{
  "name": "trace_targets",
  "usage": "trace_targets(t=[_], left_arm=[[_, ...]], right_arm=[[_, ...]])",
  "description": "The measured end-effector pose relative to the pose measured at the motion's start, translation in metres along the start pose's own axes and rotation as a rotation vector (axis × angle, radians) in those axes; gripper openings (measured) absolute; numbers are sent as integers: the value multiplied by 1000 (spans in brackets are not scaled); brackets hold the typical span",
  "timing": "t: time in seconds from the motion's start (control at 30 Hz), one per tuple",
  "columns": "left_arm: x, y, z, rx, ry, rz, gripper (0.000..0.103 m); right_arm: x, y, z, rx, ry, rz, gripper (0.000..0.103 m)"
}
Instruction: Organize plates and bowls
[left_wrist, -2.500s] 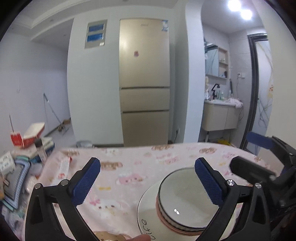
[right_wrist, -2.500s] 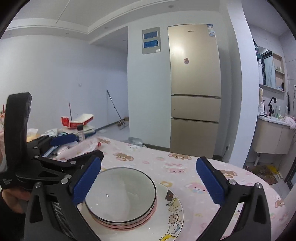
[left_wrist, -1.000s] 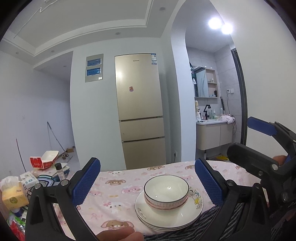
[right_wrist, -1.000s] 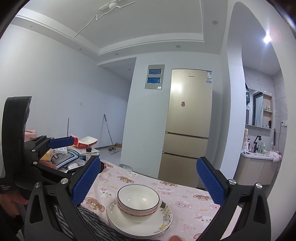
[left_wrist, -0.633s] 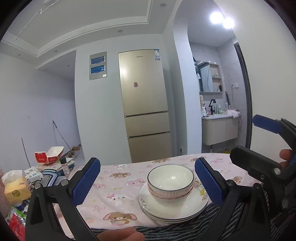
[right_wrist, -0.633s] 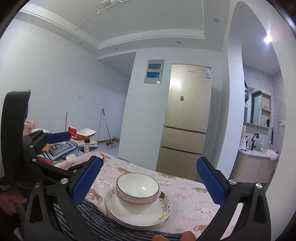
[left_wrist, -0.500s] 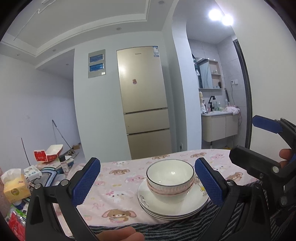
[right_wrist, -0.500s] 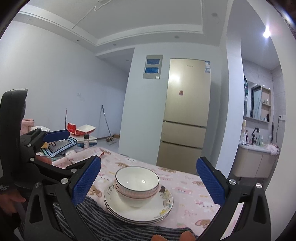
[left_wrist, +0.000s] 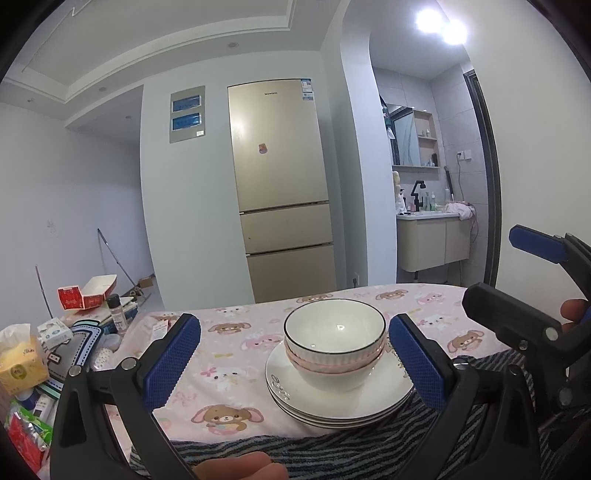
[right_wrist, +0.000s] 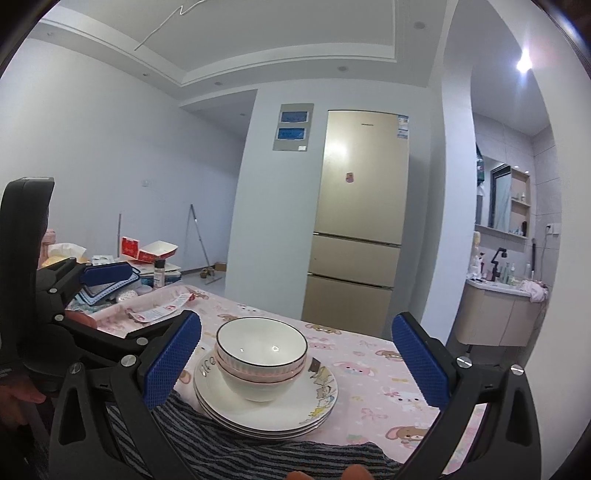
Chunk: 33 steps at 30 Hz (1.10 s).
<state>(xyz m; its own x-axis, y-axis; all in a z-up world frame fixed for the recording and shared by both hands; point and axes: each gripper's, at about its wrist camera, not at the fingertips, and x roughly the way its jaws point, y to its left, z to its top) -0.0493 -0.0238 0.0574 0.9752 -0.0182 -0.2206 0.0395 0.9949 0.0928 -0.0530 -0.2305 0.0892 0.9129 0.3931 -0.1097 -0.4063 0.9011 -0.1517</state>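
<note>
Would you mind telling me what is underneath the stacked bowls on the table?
The stacked bowls sit on a stack of white plates, which rests on the pink cartoon tablecloth. The plate centres are hidden by the bowls.

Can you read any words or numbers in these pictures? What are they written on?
Nothing reads clearly.
Fridge: small brand word at the top of the door, too blurred to read.
Fridge sticker: print too small.
Top plate: dark writing on its left rim, partly hidden by the bowls.
Red box: white print, blurred.
Paper leaflet on the tablecloth: print too small.
</note>
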Motion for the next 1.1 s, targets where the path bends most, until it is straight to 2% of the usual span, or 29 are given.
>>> trace_targets(t=[0.37, 0.7, 1.1], left_arm=[[19, -2, -22, 1, 47, -15, 103], [39, 4, -38, -35, 118, -4, 103], [40, 3, -41, -36, 123, -9, 103]], right_arm=[[13, -7, -21, 47, 39, 11, 103], [33, -3, -45, 45, 134, 13, 103], [37, -8, -50, 72, 160, 28, 103]])
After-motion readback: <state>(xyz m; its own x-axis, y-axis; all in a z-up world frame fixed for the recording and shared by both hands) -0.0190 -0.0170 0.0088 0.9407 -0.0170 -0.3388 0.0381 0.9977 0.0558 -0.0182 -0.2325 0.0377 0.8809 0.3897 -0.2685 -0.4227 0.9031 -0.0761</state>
